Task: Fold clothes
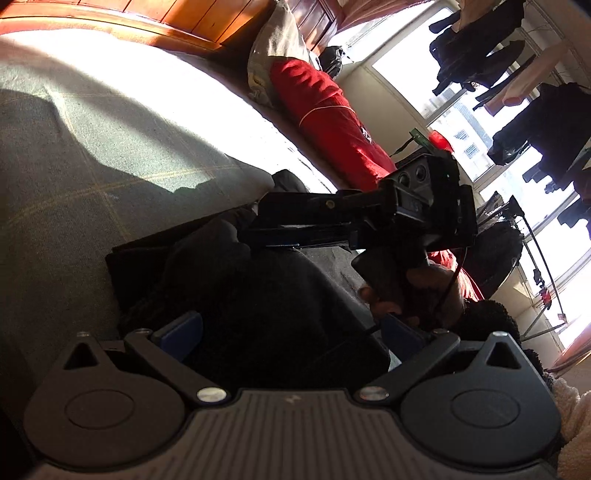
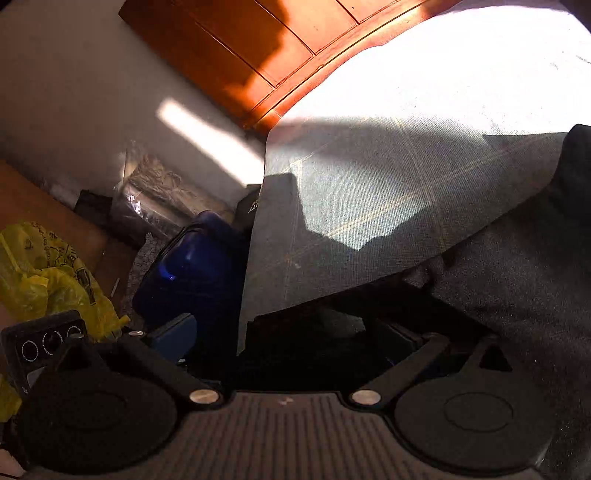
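A dark garment (image 1: 258, 295) lies folded on the grey-green checked bed sheet (image 1: 74, 177). My left gripper (image 1: 290, 332) hovers just over it, open, blue pads (image 1: 181, 332) wide apart with the cloth spread below them. The right gripper (image 1: 258, 218), held by a hand (image 1: 417, 291), reaches across the garment's far side. In the right wrist view the right gripper (image 2: 291, 338) is open at the bed's edge, with a dark fold of the garment (image 2: 517, 277) lying between and beyond its fingers. Whether either pad touches cloth is hidden in shadow.
A wooden headboard (image 1: 166, 18) bounds the bed. A red jacket (image 1: 332, 110) and a bagged pillow (image 1: 277, 48) lie along the far side. Dark clothes (image 1: 480, 48) hang by the window. Beside the bed sit a yellow bag (image 2: 44, 277) and a blue object (image 2: 192, 266).
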Demonstrator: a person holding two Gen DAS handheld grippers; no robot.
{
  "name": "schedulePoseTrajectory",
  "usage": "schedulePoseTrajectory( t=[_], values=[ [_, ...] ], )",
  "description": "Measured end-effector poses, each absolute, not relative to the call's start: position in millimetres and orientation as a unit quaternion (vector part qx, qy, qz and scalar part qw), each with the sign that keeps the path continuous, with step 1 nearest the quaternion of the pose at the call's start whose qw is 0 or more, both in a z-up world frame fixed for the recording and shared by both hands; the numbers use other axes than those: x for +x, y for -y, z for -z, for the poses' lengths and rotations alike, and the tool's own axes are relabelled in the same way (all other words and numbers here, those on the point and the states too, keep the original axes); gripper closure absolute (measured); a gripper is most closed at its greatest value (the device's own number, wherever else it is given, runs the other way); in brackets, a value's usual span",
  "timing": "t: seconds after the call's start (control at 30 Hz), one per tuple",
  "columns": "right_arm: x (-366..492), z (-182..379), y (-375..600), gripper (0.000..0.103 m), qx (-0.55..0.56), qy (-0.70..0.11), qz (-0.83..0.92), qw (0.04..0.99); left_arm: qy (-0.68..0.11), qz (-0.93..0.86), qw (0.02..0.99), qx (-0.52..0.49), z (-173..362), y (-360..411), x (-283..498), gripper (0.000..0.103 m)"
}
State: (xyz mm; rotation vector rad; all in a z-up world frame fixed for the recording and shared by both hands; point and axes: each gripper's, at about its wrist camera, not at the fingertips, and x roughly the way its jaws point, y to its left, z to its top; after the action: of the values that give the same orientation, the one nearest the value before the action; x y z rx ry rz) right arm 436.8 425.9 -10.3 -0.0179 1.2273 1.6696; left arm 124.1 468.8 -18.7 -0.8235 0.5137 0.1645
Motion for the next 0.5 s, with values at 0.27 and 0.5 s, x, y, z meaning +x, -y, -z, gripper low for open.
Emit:
schedulePoseTrajectory(
  t=[0.27, 0.5],
  values=[
    [419.8, -47.3, -324.4, 0.0, -0.122, -0.4, -0.672, 0.612, -0.229, -0.101, 0.896, -0.366, 9.5, -457.6, 127.2, 0.001],
    [365.6, 0.3, -305.1, 0.0, -0.284, -0.317, -0.627, 0.653, -0.256, -0.142, 0.904, -0.31, 29.3, -450.9, 159.0, 0.001]
  ],
)
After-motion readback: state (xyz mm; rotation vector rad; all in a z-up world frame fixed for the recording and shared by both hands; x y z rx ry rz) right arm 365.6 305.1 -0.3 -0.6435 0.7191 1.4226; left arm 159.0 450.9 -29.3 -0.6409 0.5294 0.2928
